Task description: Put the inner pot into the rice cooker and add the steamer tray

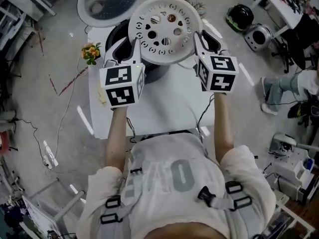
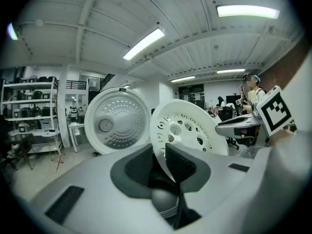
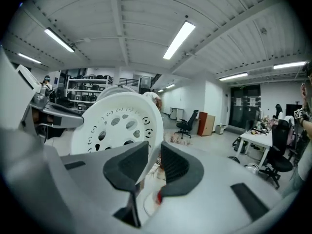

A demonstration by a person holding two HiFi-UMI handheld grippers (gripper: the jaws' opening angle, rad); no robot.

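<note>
The white round steamer tray [image 1: 164, 29], pierced with holes, hangs tilted above the rice cooker [image 1: 117, 36], whose lid [image 1: 110, 3] stands open behind it. My left gripper [image 1: 135, 45] is shut on the tray's left rim and my right gripper [image 1: 198, 40] on its right rim. In the left gripper view the tray [image 2: 192, 130] runs edge-on between the pads of the left gripper [image 2: 163, 152], with the open lid [image 2: 117, 121] beyond. The right gripper view shows the tray [image 3: 112, 126] pinched by the right gripper [image 3: 152, 157]. The tray hides the cooker's inside.
The cooker stands on a small white table [image 1: 169, 103] with a yellow flower [image 1: 91, 52] at its left edge. On the floor to the right lie a dark helmet-like object [image 1: 239, 16] and a round appliance [image 1: 257, 36]. A seated person's legs [image 1: 281, 88] are at far right.
</note>
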